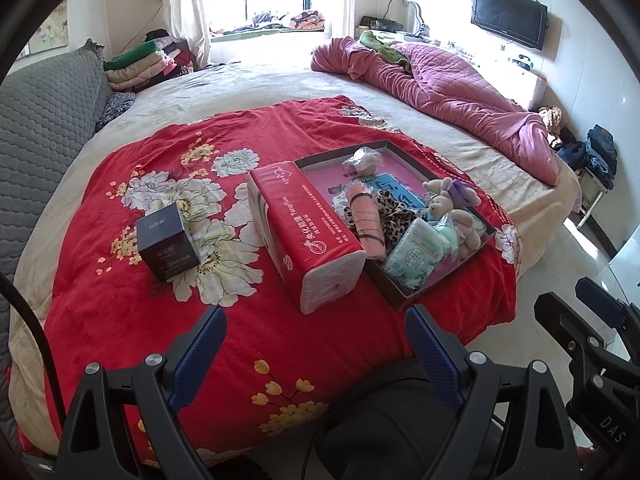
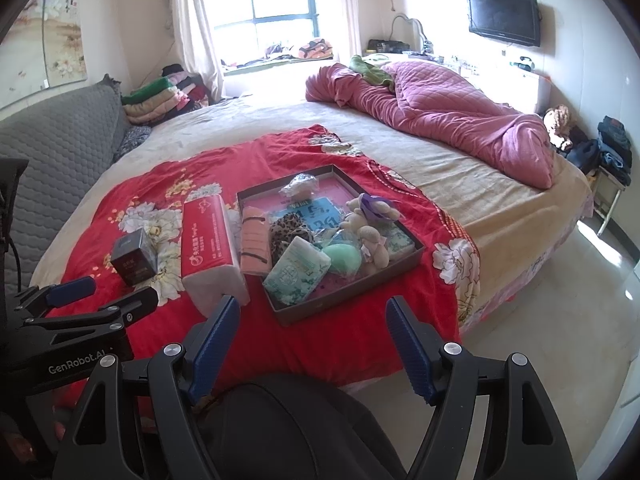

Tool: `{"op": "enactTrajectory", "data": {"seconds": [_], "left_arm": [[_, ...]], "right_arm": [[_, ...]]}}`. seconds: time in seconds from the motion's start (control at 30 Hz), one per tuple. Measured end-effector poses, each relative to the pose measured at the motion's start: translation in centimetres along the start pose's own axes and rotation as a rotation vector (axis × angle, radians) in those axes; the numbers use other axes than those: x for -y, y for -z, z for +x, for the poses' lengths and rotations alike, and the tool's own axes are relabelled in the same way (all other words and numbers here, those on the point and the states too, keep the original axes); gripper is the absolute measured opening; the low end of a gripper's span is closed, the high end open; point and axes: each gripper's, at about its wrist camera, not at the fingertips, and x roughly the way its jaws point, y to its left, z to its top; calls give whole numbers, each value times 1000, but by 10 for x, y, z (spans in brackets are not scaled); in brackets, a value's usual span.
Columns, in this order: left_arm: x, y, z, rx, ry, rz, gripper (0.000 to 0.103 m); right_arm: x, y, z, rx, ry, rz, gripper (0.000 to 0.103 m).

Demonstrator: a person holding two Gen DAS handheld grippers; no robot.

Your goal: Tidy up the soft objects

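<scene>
A shallow dark box [image 1: 416, 300] [image 2: 320, 312] sits on a red floral blanket [image 1: 132, 280] [image 2: 160, 184] on the bed. It holds soft items: a pink rolled towel [image 1: 366, 220] [image 2: 253, 242], a leopard-print cloth [image 1: 394, 216] [image 2: 286, 230], a green-white tissue pack [image 1: 416, 256] [image 2: 298, 272], a plush toy [image 1: 444, 202] [image 2: 372, 236] and a green sponge [image 2: 340, 258]. A red tissue pack [image 1: 308, 236] [image 2: 208, 244] and a small black box [image 1: 168, 240] [image 2: 134, 256] lie left of it. My left gripper [image 1: 316, 320] and right gripper [image 2: 312, 312] are open, empty, near the bed's front edge.
A crumpled pink quilt [image 1: 452, 88] [image 2: 452, 108] lies at the bed's far right. A grey padded headboard [image 1: 44, 108] stands at the left, with folded clothes [image 1: 148, 64] behind. A TV [image 2: 504, 18] hangs on the right wall. Tiled floor [image 2: 560, 320] is to the right.
</scene>
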Motion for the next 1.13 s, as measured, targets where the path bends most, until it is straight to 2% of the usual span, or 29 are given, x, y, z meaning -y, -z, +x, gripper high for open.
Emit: {"op": "enactTrajectory", "data": {"seconds": [0.97,1.03,1.13], "left_arm": [[-4,4,5,-16,-34,-12,90],[-8,4,6,-21,-19,-17,90],[-32,7,6,-30,53,-88,90]], "right_arm": [[-3,2,2,-5,2,-7,76],[-6,0,2,-1,4,-18,76],[-20,-8,2,22,6,-74,76]]}}
